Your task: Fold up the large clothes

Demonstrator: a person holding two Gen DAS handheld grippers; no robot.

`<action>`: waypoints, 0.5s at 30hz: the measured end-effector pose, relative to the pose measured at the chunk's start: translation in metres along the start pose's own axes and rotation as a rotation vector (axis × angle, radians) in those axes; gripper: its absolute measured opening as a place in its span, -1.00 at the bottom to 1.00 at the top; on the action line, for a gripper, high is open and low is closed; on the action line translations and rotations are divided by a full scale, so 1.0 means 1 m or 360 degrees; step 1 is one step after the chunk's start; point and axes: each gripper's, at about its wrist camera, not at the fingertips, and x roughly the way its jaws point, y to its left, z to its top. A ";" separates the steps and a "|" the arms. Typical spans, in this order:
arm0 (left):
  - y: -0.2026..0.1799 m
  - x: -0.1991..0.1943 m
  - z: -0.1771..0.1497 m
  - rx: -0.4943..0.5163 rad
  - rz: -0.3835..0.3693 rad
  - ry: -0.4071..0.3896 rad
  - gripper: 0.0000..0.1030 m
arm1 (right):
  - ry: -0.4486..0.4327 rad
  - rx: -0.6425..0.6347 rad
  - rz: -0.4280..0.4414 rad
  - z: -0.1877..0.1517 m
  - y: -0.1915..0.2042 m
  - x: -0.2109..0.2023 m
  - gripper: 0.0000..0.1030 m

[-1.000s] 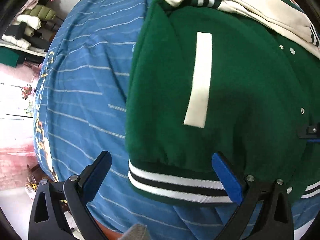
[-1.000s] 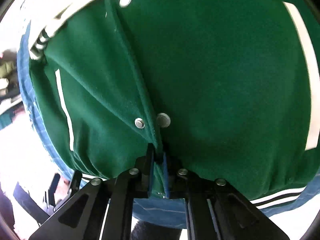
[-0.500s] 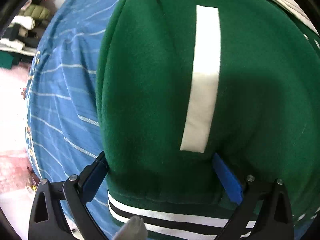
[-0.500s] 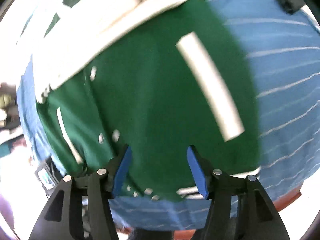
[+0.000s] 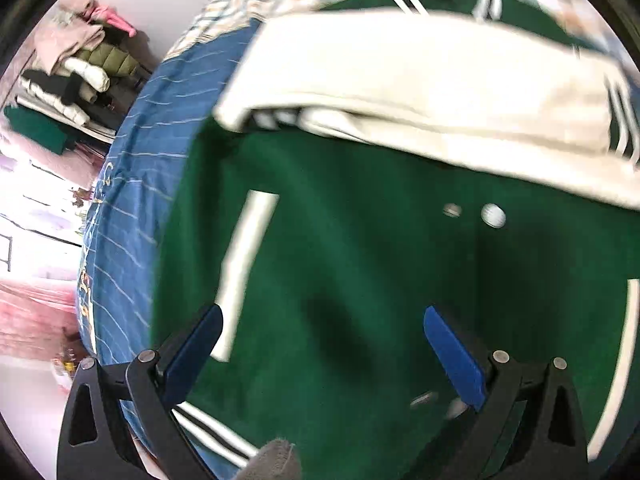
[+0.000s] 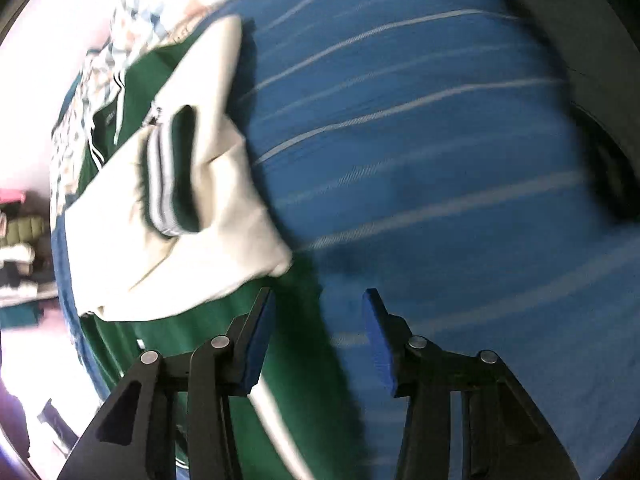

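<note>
— Green fleece fills most of the left wrist view: the green varsity jacket with cream sleeves [image 5: 360,280] lies spread on the blue bedspread with thin white stripes [image 5: 152,184]. Where do the left tongs [image 5: 320,344] stand?

— Over the jacket's front, wide apart, blue pads clear of the cloth, nothing between them. A white pocket stripe [image 5: 244,264] runs just beside the left pad, and two metal snaps [image 5: 494,215] show further up.

— And the cream sleeve [image 5: 420,92]?

— Folded across the upper body of the jacket, its green-and-white ribbed cuff [image 6: 170,172] lying on top, plain in the right wrist view.

— The right tongs [image 6: 318,344]?

— Over the jacket's edge, one pad above green cloth, the other above the bedspread. The jaws are closing, yet they hold nothing.

— Anything else?

— A pile of folded clothes [image 5: 76,76] beyond the bed, blurred.
</note>
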 end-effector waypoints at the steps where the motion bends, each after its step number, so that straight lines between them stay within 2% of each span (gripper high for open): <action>1: -0.009 0.006 0.000 0.0014 0.0032 0.0024 1.00 | 0.0030 -0.0034 0.0017 0.005 -0.003 0.005 -0.08; 3: -0.027 0.021 -0.001 0.0040 0.0148 0.0063 1.00 | 0.0085 -0.0106 0.0125 0.015 -0.003 0.015 -0.08; 5: -0.031 0.025 -0.002 0.0029 0.0204 0.0061 1.00 | 0.0132 -0.0181 0.0183 0.020 -0.001 0.023 -0.08; 9: -0.015 0.031 -0.004 -0.0055 0.0158 0.0073 1.00 | 0.0177 -0.0236 0.0254 0.020 0.005 0.037 -0.06; 12: -0.019 0.029 -0.005 -0.0084 0.0147 0.0066 1.00 | 0.0219 -0.0222 0.0381 0.020 0.003 0.039 -0.06; 14: -0.021 0.031 -0.005 -0.0084 0.0155 0.0061 1.00 | 0.0209 -0.0277 0.0362 0.018 0.004 0.039 -0.21; 15: -0.022 0.031 -0.004 -0.0088 0.0161 0.0054 1.00 | 0.0211 -0.0314 0.0325 0.018 0.008 0.042 -0.71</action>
